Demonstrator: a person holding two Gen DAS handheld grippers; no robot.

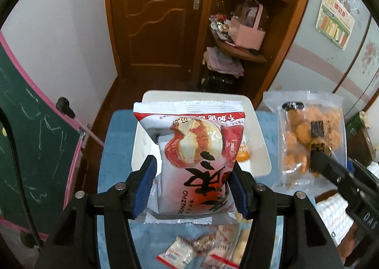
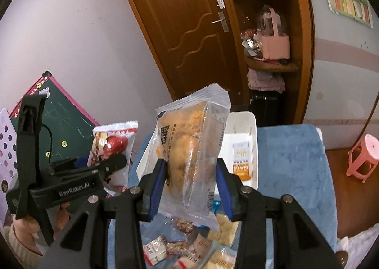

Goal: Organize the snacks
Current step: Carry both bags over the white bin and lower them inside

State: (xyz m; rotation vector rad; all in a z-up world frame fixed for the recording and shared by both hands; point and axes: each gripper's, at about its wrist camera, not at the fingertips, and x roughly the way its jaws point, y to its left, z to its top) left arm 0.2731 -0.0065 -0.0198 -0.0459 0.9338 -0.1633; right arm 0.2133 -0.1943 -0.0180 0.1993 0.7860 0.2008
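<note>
Above the white tray (image 1: 260, 112), at 12 o'clock | red jujube packet (image 1: 196, 150) was clamped by left gripper (image 1: 193, 188) | clear puff bag (image 2: 189, 150) was pinched by right gripper (image 2: 189, 188) | both raised, judged for dropping into the tray

Your work surface is a table draped in fuzzy blue cloth (image 2: 291, 164). At its far edge, toward 12 o'clock, sits a white rectangular plastic tray (image 2: 254, 124). Toward 6 o'clock, a loose pile of small wrapped snack packets (image 1: 201, 252) lies directly on the cloth.
</note>
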